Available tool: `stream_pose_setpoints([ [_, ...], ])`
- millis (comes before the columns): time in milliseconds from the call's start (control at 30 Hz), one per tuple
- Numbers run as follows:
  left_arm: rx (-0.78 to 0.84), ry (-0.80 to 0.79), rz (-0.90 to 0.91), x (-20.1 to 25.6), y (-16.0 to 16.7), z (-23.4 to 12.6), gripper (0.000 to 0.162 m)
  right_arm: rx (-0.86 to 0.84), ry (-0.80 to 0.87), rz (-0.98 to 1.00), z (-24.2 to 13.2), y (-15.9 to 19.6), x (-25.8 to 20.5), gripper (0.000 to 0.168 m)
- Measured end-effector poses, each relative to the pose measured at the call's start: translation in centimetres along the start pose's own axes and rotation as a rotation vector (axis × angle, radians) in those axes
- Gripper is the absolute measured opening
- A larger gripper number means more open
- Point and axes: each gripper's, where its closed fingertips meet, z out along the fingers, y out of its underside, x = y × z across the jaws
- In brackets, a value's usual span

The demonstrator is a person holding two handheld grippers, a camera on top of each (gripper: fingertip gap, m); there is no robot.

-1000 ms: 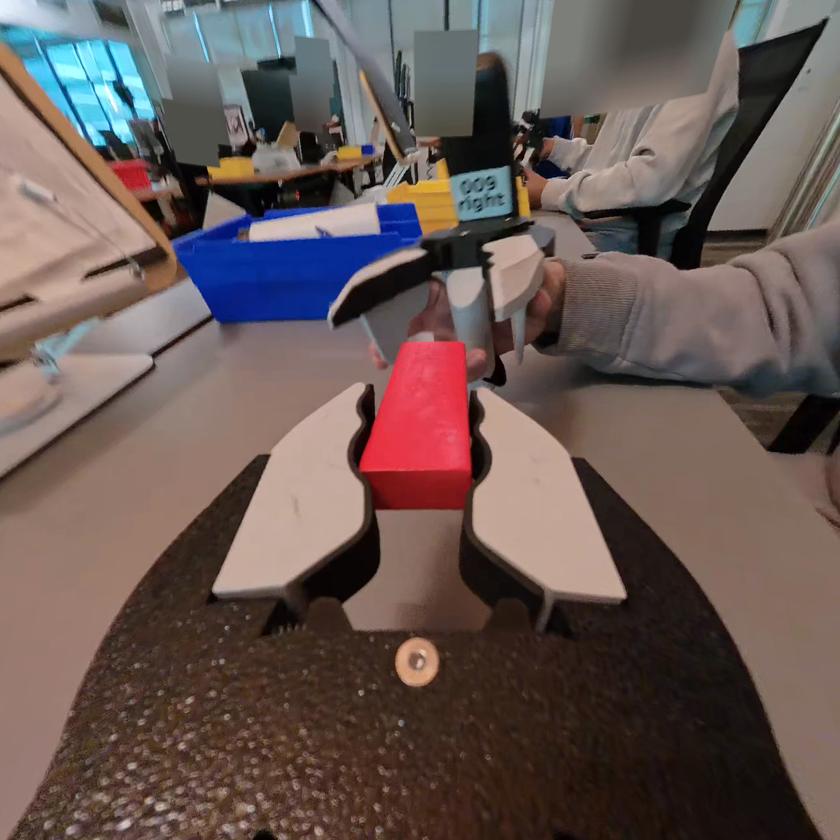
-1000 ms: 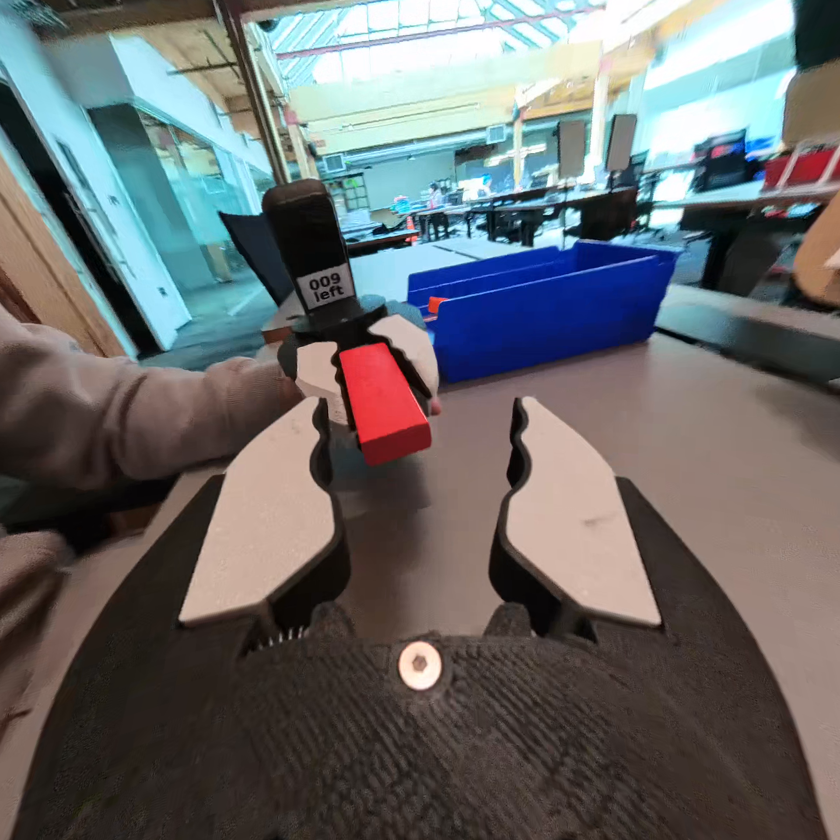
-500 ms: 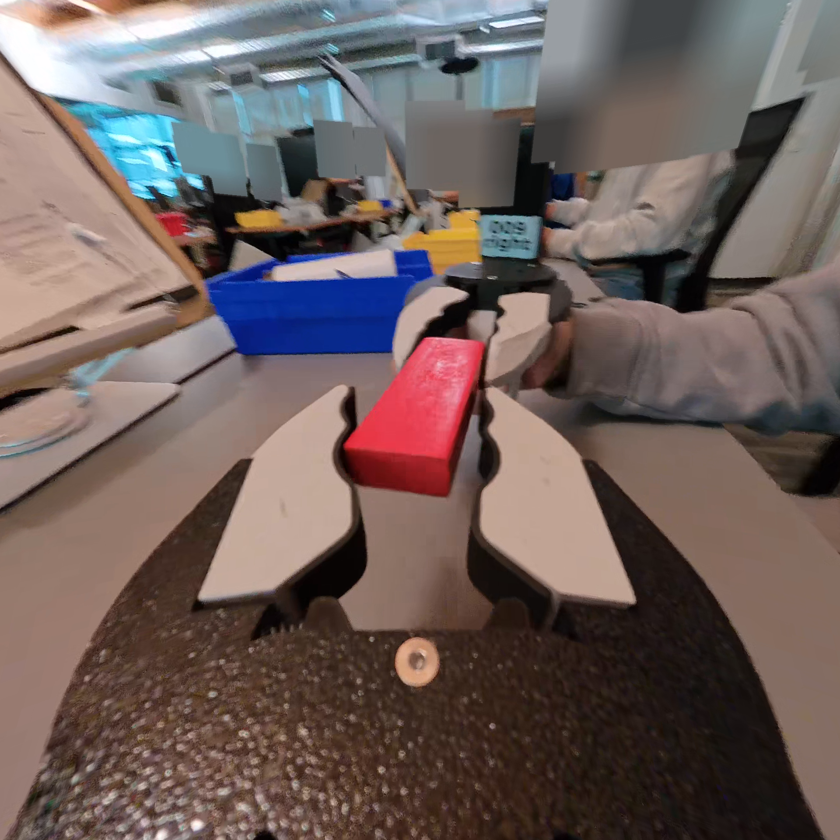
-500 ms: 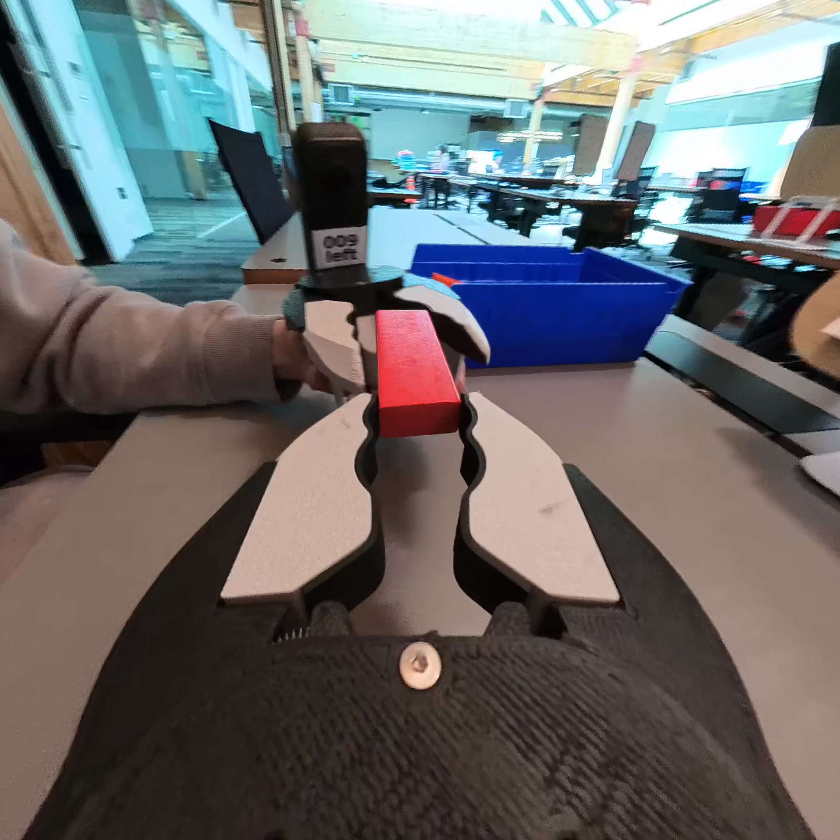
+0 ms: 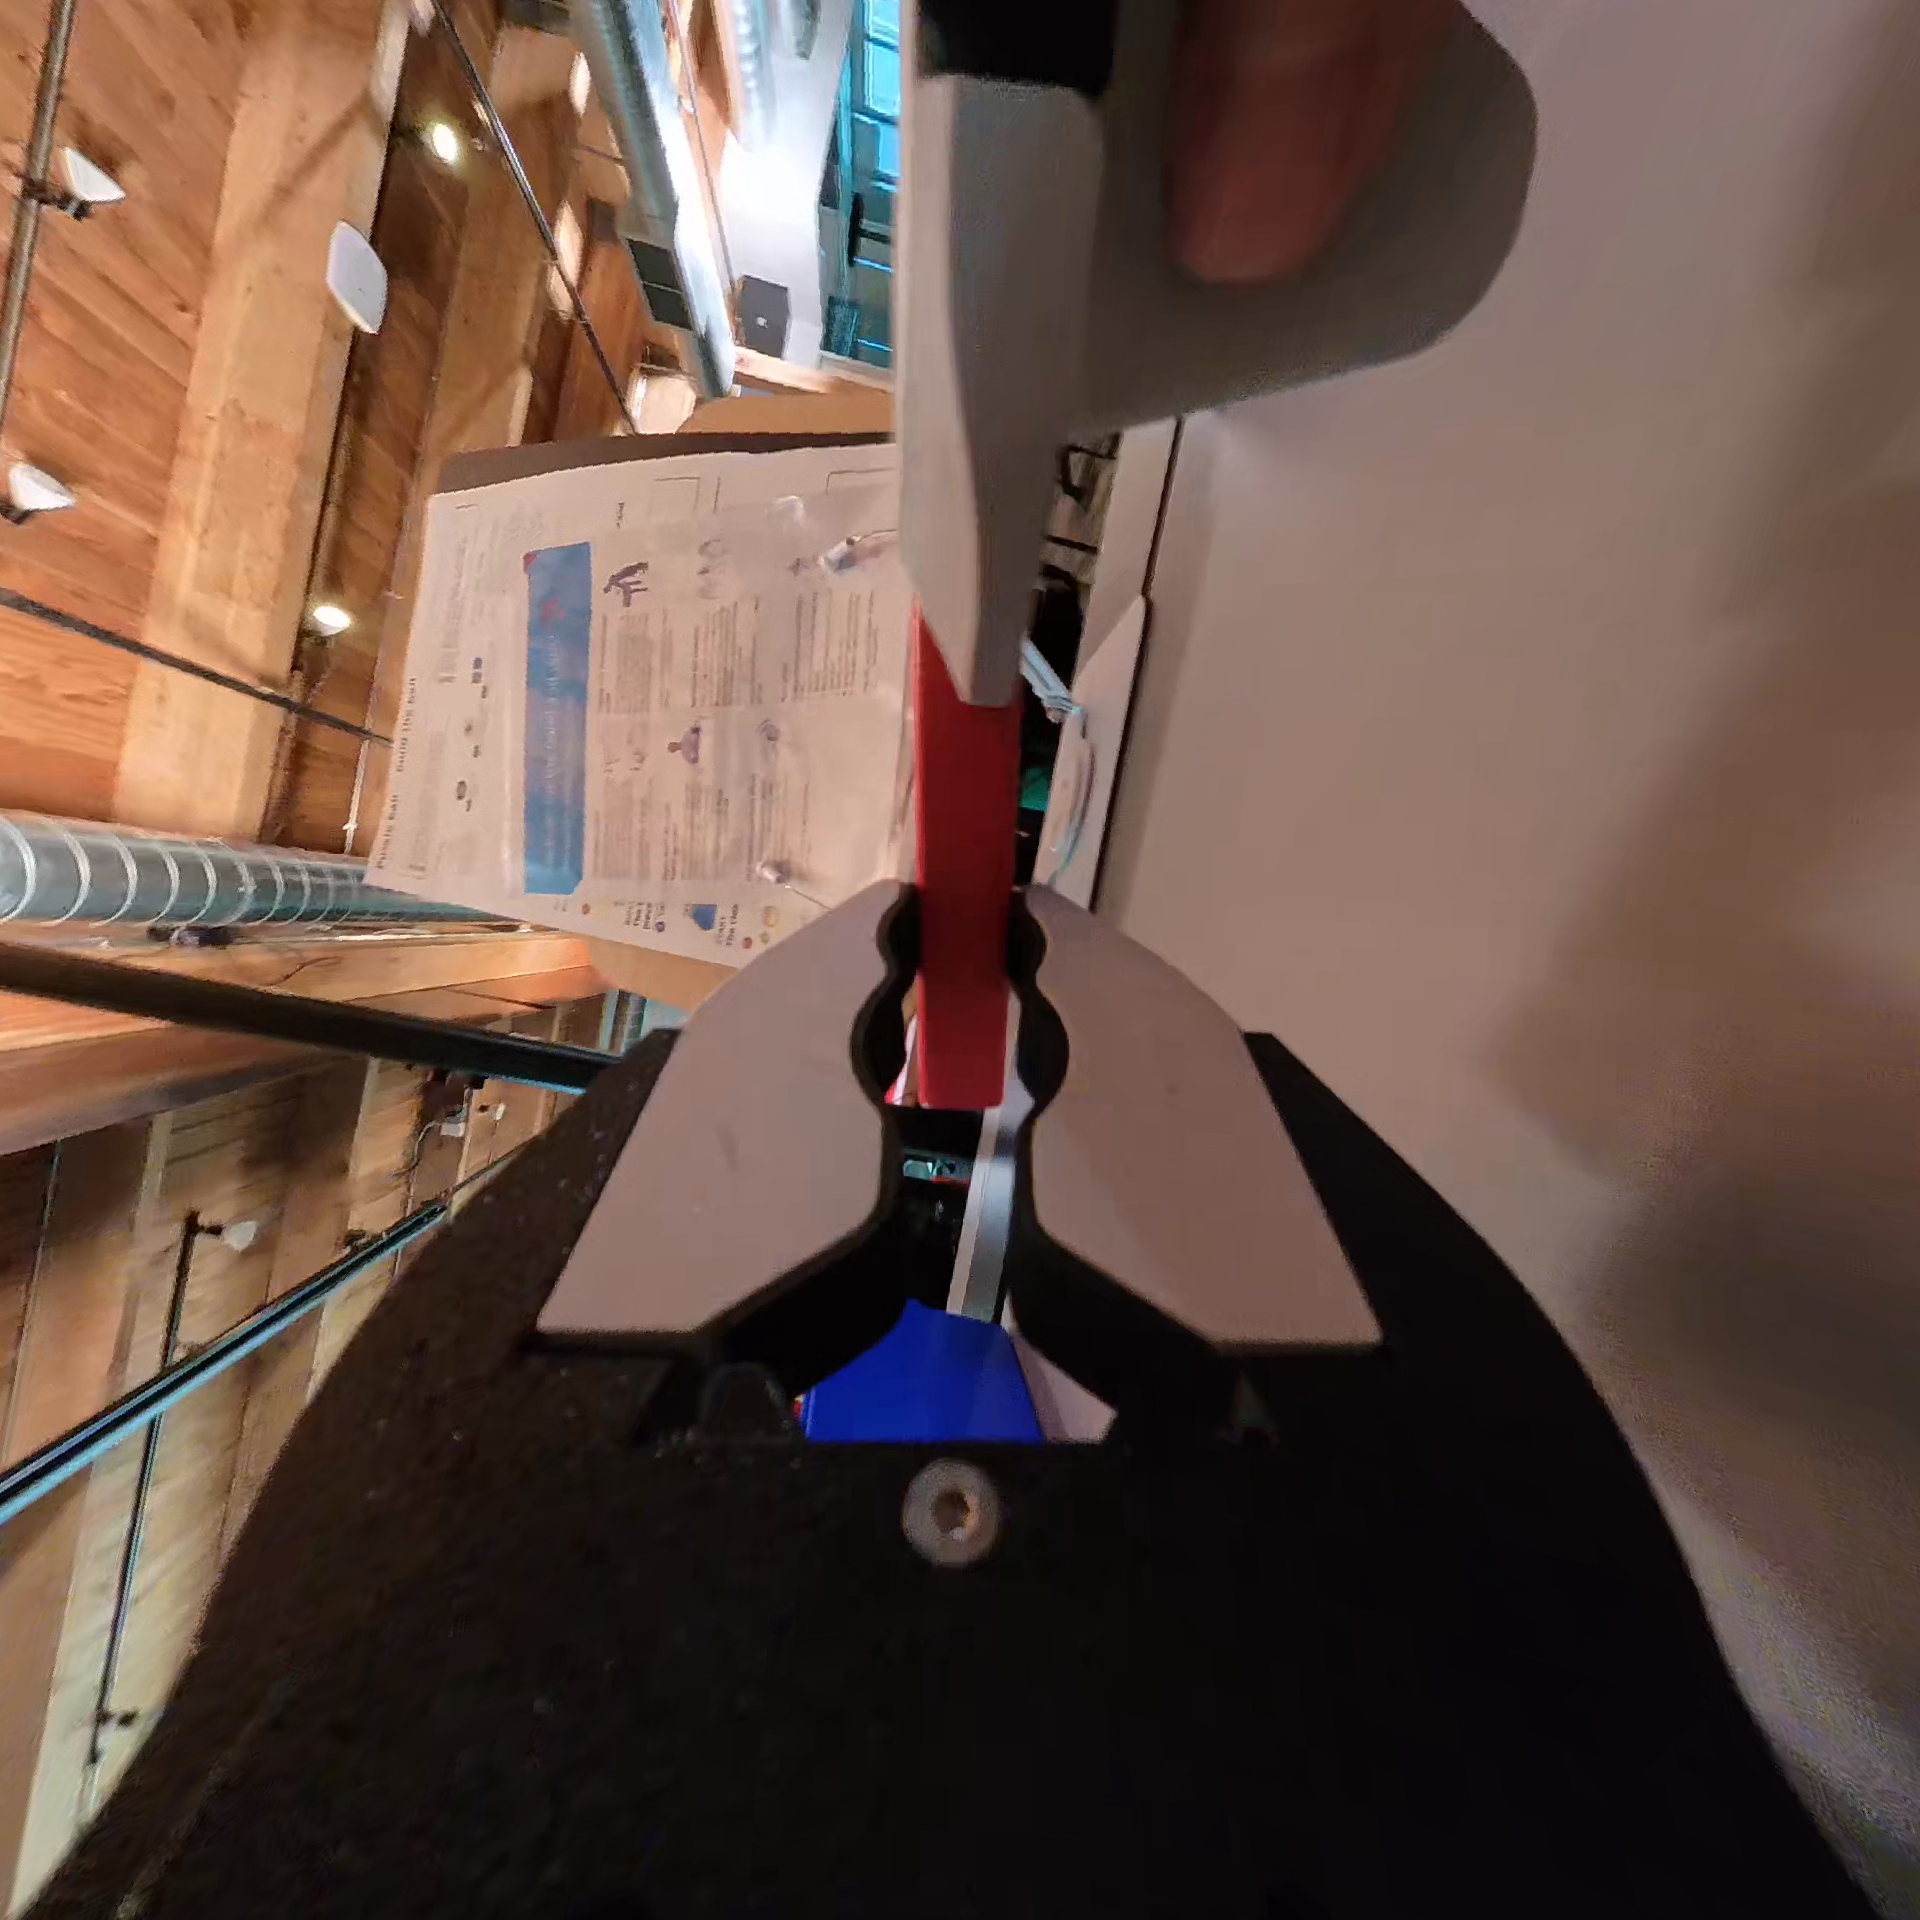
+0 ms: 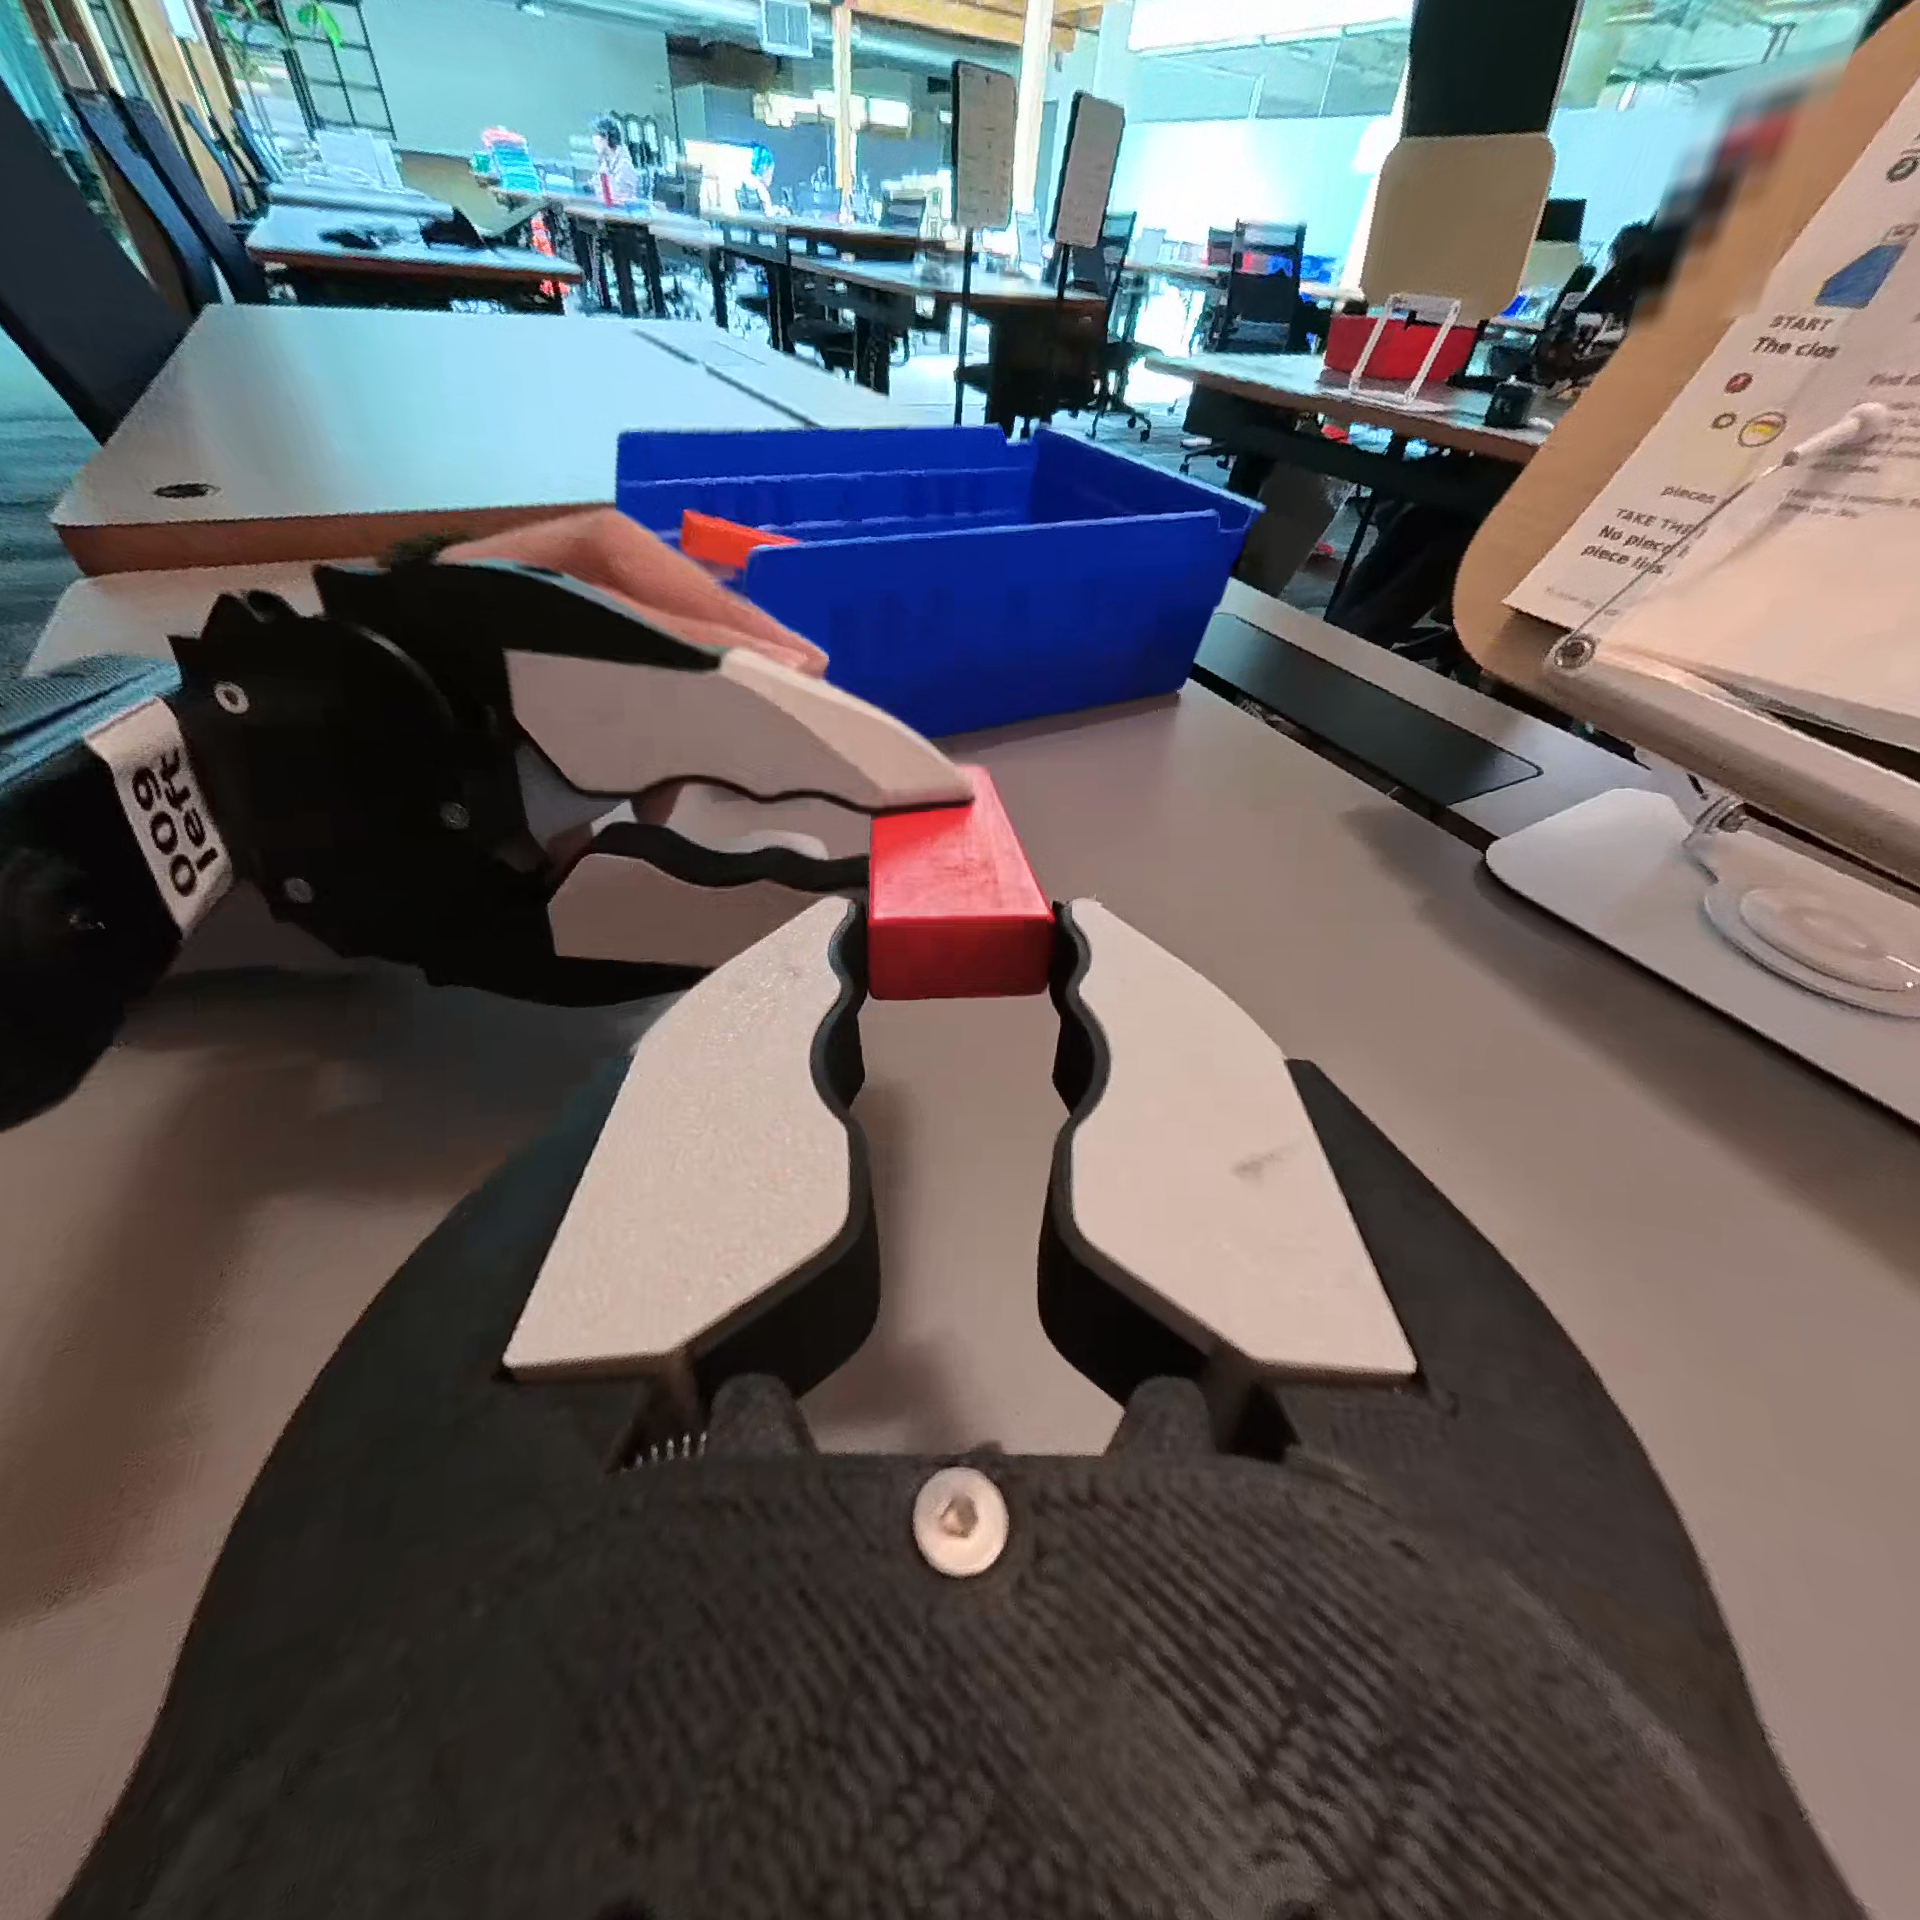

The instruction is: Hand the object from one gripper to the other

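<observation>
Red block point(image 6: 956, 914) was off the desk point(image 6: 1351, 1039), clamped at both ends. Right gripper point(image 6: 958, 935) fingers point(image 6: 717, 1143) were closed on its near end. Left gripper point(image 6: 894, 831), rolled on its side and coming in from the left, had its fingers pinching the far end top and bottom. Left wrist view: left gripper point(image 5: 961, 935) squeezing block point(image 5: 961, 831). Blue bin point(image 6: 935, 582) stood behind.
</observation>
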Motion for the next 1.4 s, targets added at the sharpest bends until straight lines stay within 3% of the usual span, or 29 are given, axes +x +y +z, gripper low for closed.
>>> stream_pose_setpoints([
  [133,0.036,0.057,-0.2,-0.1,-0.3,-0.2,0.015,0.178,-0.086,0.001,-0.7,-1.8,-0.8,0.037],
  [233,0.191,0.197,-0.615,-0.3,-1.7,-0.8,0.016,0.29,-0.094,0.088,-1.7,-3.1,0.1,0.044],
  [367,0.534,0.393,-1.28,-3.1,-3.4,-2.6,0.016,0.222,-0.281,0.269,-1.1,-1.9,-1.4,0.052],
  [467,0.701,0.477,-1.509,-4.6,-2.9,-3.4,0.016,0.155,-0.316,0.255,-0.1,-0.5,-2.6,0.043],
  [533,0.747,0.527,-1.544,-4.6,-3.0,-3.8,0.015,0.152,-0.338,0.212,0.2,-0.4,-3.6,0.039],
  [667,0.764,0.643,-1.442,-3.3,-4.7,-4.4,0.015,0.193,-0.354,0.203,0.3,-0.9,-4.5,0.035],
  [733,0.757,0.695,-1.417,-2.6,-5.4,-4.6,0.015,0.203,-0.394,0.192,0.1,-0.9,-5.0,0.018],
  [867,0.747,0.726,-1.392,-2.0,-5.6,-4.7,0.015,0.15,-0.383,0.07,-0.1,-0.4,-4.9,0.017],
  [1033,0.738,0.644,-1.405,-2.7,-5.0,-4.4,0.028,-0.011,-0.339,0.013,0.6,2.1,-4.3,0.017],
  [1333,0.781,0.587,-1.409,-4.8,-4.6,-5.0,0.017,0.034,-0.377,0.016,0.5,1.5,-5.1,0.018],
  [1400,0.765,0.58,-1.39,-4.9,-4.9,-5.1,0.016,0.095,-0.339,0.024,0.3,0.5,-4.6,0.027],
])
